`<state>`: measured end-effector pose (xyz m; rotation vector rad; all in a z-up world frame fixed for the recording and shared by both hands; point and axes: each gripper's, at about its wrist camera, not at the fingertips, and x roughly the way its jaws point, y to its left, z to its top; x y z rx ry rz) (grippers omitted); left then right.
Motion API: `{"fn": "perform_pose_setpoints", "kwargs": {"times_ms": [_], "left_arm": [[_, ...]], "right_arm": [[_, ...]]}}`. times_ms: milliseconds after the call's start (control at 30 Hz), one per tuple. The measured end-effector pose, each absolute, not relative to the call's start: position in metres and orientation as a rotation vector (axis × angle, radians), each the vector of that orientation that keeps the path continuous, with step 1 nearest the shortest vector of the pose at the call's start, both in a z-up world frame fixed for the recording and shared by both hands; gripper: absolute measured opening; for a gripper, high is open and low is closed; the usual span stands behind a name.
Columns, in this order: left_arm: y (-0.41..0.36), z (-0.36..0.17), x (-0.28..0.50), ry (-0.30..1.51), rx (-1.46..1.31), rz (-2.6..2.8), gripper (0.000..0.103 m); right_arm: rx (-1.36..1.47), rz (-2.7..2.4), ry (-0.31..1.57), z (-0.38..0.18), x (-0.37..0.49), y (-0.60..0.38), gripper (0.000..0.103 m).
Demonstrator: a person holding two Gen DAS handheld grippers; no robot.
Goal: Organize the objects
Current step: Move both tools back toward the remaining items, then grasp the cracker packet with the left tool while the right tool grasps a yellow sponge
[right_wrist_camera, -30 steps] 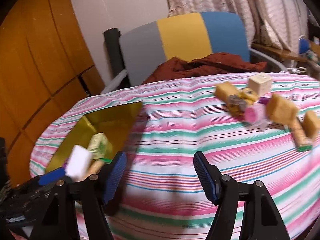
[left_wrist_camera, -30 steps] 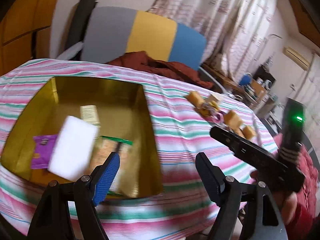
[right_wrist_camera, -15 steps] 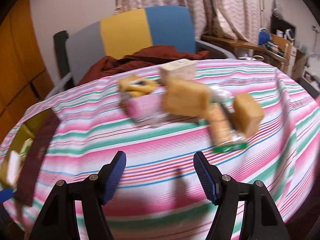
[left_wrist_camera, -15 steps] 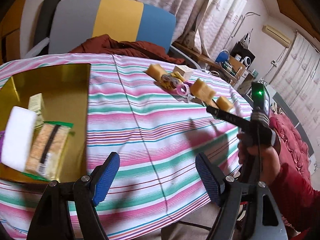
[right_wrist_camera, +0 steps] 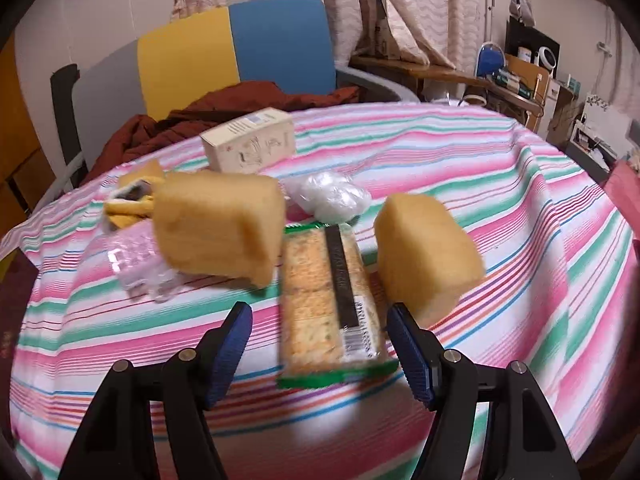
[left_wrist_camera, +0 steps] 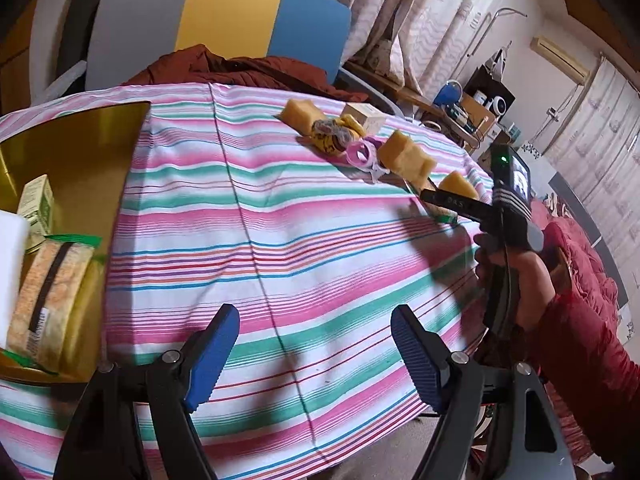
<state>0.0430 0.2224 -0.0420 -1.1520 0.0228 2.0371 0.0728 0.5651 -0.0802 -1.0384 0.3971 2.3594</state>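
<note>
Hovering low-centre in the left wrist view, the left gripper (left_wrist_camera: 314, 354) is gaping wide w/ nothing between its blue pads, over bare striped tablecloth (left_wrist_camera: 280, 216); the gold tin (left_wrist_camera: 80, 148) is sitting at the left edge, holding a cracker pack (left_wrist_camera: 48, 296), a small green box (left_wrist_camera: 38, 204) & a white block (left_wrist_camera: 10, 272), while the right gripper (left_wrist_camera: 448, 202) is reaching in at mid-right toward the loose pile. In the right wrist view, the right gripper (right_wrist_camera: 320, 350) is also spread wide & empty, w/ a second cracker packet (right_wrist_camera: 332, 304) lying centre-frame, its near end between the pads, flanked by two yellow sponges (right_wrist_camera: 218, 226) (right_wrist_camera: 428, 254). Prob. best: be lowering straight, keeping pads clear of both sponges, squeezing across the packet's narrow width, gently — crackers crush.
</note>
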Motion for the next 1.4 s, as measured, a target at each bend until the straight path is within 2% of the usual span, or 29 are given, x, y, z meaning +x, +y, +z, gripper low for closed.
{"fn": "perform_pose_setpoints", "kwargs": {"times_ms": [167,233,600,700,800,900,1033,1133,1233,1400], "left_arm": [[0.236,-0.045,0.045,0.052,-1.152,2.019,0.080],[0.241,-0.046,0.045,0.059,-1.153,2.010,0.080],[0.269,-0.054,0.041,0.060,-1.186,1.984,0.079],[0.273,-0.053,0.041,0.075,-1.183,1.983,0.080],[0.275,-0.051,0.041,0.087,-1.175,1.988,0.080],[0.279,-0.052,0.038,0.080,-1.184,1.985,0.079],[0.294,-0.052,0.036,0.069,-1.194,1.965,0.079],[0.311,-0.049,0.036,0.081,-1.185,1.951,0.079],[0.331,-0.045,0.036,0.095,-1.181,1.935,0.080],[0.368,-0.048,0.034,0.097,-1.201,1.918,0.080]], "right_arm": [[-1.054,2.350,0.364,-0.090,0.072,0.565,0.052],[-1.041,2.365,0.363,-0.091,0.076,0.559,0.051],[-1.038,2.525,0.433,-0.087,0.100,0.499,0.051],[-1.036,2.577,0.457,-0.083,0.102,0.487,0.054],[-0.911,2.588,0.504,-0.070,0.115,0.494,0.060],[-0.729,2.508,0.425,-0.051,0.130,0.516,0.066],[-0.732,2.362,0.397,-0.054,0.127,0.561,0.066],[-0.809,2.330,0.363,-0.068,0.114,0.584,0.060],[-0.860,2.327,0.430,-0.082,0.103,0.598,0.040],[-0.816,2.362,0.489,-0.087,0.110,0.601,0.036]]}}
